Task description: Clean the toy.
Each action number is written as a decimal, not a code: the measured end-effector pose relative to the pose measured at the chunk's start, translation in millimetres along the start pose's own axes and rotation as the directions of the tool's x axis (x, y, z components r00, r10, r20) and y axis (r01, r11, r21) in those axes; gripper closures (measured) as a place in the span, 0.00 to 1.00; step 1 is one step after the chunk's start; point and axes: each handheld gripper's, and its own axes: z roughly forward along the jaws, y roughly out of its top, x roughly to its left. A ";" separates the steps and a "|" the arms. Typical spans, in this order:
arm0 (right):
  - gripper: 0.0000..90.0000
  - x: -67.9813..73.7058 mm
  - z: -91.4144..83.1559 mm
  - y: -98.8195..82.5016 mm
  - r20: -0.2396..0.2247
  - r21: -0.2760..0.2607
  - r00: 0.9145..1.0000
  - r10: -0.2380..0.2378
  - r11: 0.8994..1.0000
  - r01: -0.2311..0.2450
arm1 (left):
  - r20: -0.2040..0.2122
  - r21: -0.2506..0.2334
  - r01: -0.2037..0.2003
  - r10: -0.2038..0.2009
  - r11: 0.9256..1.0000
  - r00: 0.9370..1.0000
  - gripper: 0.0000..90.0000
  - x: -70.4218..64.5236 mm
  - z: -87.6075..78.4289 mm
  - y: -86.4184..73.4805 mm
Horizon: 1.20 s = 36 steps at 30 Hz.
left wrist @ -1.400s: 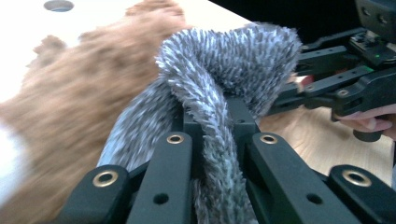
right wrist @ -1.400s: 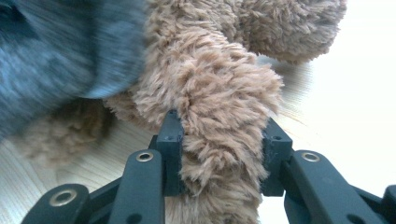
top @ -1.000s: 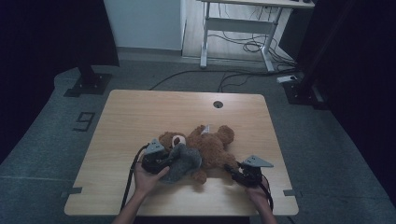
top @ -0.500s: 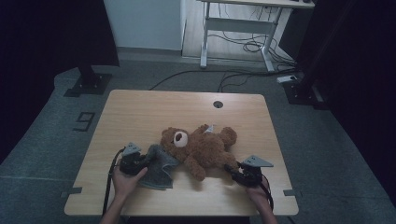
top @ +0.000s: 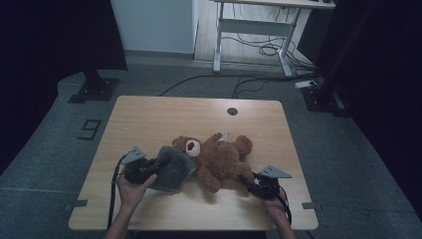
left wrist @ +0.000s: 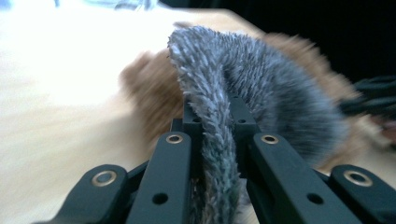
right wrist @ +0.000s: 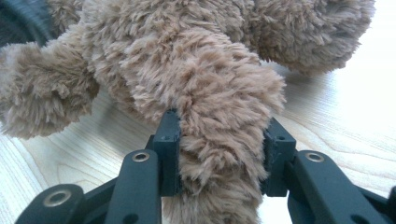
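left gripper (top: 149, 168): clamped on grey furry cloth (top: 171, 169), just left of teddy bear's (top: 219, 157) head | right gripper (top: 254, 185): pinching the bear's leg | bear: lying mid-table (top: 149, 114)

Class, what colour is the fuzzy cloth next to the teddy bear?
The cloth is grey, clearest in the left gripper view.

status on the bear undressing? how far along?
Done, by the look of it: the grey fleece garment is off the teddy bear's body, lying at its head side. In hand: the left hand-held gripper is shut on the garment's edge; the right hand-held gripper clamps a bear limb, pinning it. Left: carry the garment clear, set it down, release both.
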 end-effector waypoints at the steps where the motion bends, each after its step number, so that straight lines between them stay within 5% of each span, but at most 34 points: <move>1: 0.66 -0.1 0.0 0.0 0.000 0.000 1.000 0.000 1.000 0.000 | 0.026 -0.013 0.000 0.001 1.000 1.000 0.90 -6.0 2.9 6.1; 5: 0.66 0.1 0.7 -0.1 0.001 0.000 1.000 0.000 1.000 0.000 | 0.120 0.019 -0.054 0.051 0.998 0.991 0.90 -39.6 42.3 39.3; 10: 0.66 -0.2 1.0 0.0 0.001 -0.001 1.000 0.001 1.000 -0.001 | 0.174 0.041 -0.081 0.072 0.996 0.982 0.90 -65.3 81.5 60.0; 11: 0.66 -0.2 1.1 -0.2 0.000 -0.002 1.000 0.003 1.000 -0.003 | 0.225 0.043 -0.072 0.061 0.996 0.972 0.90 -80.2 102.2 65.7; 12: 0.66 -0.2 1.1 -0.2 0.000 -0.002 1.000 0.003 1.000 -0.003 | 0.225 0.043 -0.072 0.061 0.996 0.972 0.90 -80.2 102.2 65.7; 13: 0.65 0.0 1.6 -0.8 -0.002 -0.001 1.000 0.003 1.000 -0.003 | 0.263 0.044 -0.073 0.059 0.996 0.963 0.90 -94.7 118.0 69.0; 14: 0.65 0.0 1.6 -0.8 -0.002 -0.001 1.000 0.003 1.000 -0.003 | 0.263 0.044 -0.073 0.059 0.996 0.963 0.90 -94.7 118.0 69.0; 15: 0.65 -0.2 2.1 -1.4 -0.005 -0.002 1.000 0.006 1.000 -0.006 | 0.294 0.056 -0.083 0.063 0.995 0.954 0.90 -109.1 131.8 71.6; 17: 0.65 -0.4 2.2 -1.4 -0.006 -0.003 1.000 0.007 1.000 -0.007 | 0.311 0.071 -0.098 0.071 0.993 0.948 0.90 -121.5 145.3 73.2; 20: 0.65 -0.7 2.1 -1.4 -0.006 -0.003 1.000 0.005 1.000 -0.005 | 0.293 0.106 -0.121 0.085 0.987 0.952 0.90 -129.3 158.3 73.5; 22: 0.65 -0.7 1.8 -1.5 -0.007 -0.002 1.000 0.006 1.000 -0.006 | 0.251 0.156 -0.126 0.084 0.980 0.964 0.90 -129.4 170.7 69.8; 23: 0.65 -0.6 1.7 -1.7 -0.007 -0.001 1.000 0.007 1.000 -0.007 | 0.186 0.211 -0.147 0.108 0.966 0.977 0.90 -123.8 180.0 62.6; 25: 0.65 -0.6 1.8 -1.9 -0.008 0.003 1.000 0.004 1.000 -0.004 | 0.165 0.226 -0.126 0.089 0.966 0.982 0.90 -112.6 182.3 54.7; 28: 0.65 -0.5 2.9 -2.7 -0.009 0.007 1.000 -0.001 1.000 0.001 | 0.167 0.219 -0.086 0.050 0.972 0.985 0.90 -103.4 178.9 51.8; 33: 0.65 0.1 2.2 -3.7 -0.012 0.007 1.000 0.006 1.000 -0.006 | 0.071 0.213 -0.152 0.140 0.965 0.988 0.90 -99.2 162.2 55.3; 36: 0.65 0.3 2.5 -4.3 -0.011 0.007 1.000 0.012 1.000 -0.012 | 0.028 0.213 -0.162 0.159 0.964 0.987 0.90 -92.9 155.4 56.5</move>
